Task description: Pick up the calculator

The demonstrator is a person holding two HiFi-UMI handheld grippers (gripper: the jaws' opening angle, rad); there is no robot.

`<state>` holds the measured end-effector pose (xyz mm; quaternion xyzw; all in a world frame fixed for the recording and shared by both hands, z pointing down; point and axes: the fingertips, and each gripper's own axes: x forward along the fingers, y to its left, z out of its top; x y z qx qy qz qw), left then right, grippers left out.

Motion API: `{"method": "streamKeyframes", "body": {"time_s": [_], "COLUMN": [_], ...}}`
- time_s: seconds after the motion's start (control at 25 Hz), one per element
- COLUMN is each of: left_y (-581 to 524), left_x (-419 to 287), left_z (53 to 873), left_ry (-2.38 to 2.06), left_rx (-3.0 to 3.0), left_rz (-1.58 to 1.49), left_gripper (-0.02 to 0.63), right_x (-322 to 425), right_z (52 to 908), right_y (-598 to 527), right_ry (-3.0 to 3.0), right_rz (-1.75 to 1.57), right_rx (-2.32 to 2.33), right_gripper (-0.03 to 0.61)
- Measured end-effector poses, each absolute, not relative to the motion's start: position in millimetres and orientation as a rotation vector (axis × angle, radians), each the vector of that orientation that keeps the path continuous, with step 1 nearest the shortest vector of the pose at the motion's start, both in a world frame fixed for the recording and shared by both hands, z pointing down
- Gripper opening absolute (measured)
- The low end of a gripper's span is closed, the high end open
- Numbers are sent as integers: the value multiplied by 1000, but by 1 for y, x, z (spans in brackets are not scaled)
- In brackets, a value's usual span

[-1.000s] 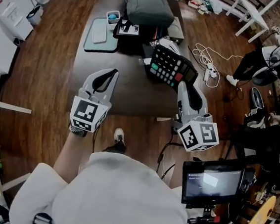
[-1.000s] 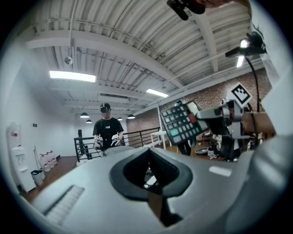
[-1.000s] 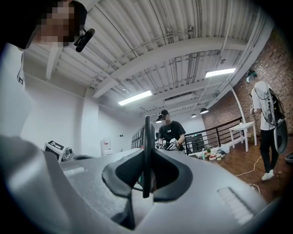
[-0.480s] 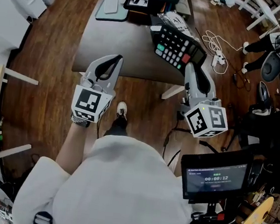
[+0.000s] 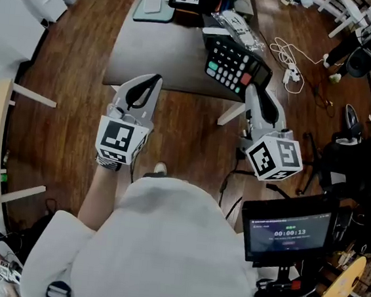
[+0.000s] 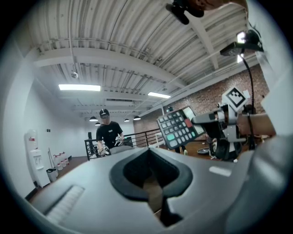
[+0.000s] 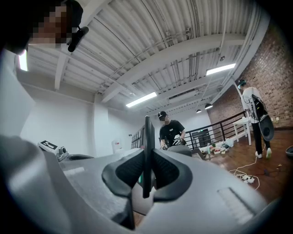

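Right gripper [image 5: 252,89] was clamped on the near edge of the calculator [image 5: 236,63], holding it up off the table [image 5: 157,54], by its near right corner. Left gripper [image 5: 154,79] hung to the left, its jaws slightly apart with nothing between them. At the table's far end lay a pale tray [image 5: 152,6] and a clear packet [image 5: 234,26]. A white cable [image 5: 291,59] sprawled on the floor to the right.

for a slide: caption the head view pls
Right gripper grips a flat black calculator with coloured keys; left gripper is empty.
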<state>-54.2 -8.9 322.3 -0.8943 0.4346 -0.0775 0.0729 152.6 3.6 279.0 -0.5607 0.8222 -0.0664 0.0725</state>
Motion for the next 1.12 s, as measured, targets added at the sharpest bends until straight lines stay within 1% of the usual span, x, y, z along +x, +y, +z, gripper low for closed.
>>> {"method": "streamKeyframes", "body": {"time_s": [0.56, 1.12], "left_y": [-10, 23], "left_x": [-89, -88], "left_z": [313, 311], "left_ry": [1233, 1232], "left_rx": [-2679, -2695], "left_rz": [-203, -189], "left_gripper": [6, 7], "right_x": [106, 102], "right_z": [271, 262], "right_y": [10, 49], "right_ry": [2423, 2433], "right_rz": [-158, -122], "right_rx": [-1697, -1702], "right_gripper": [52, 52]}}
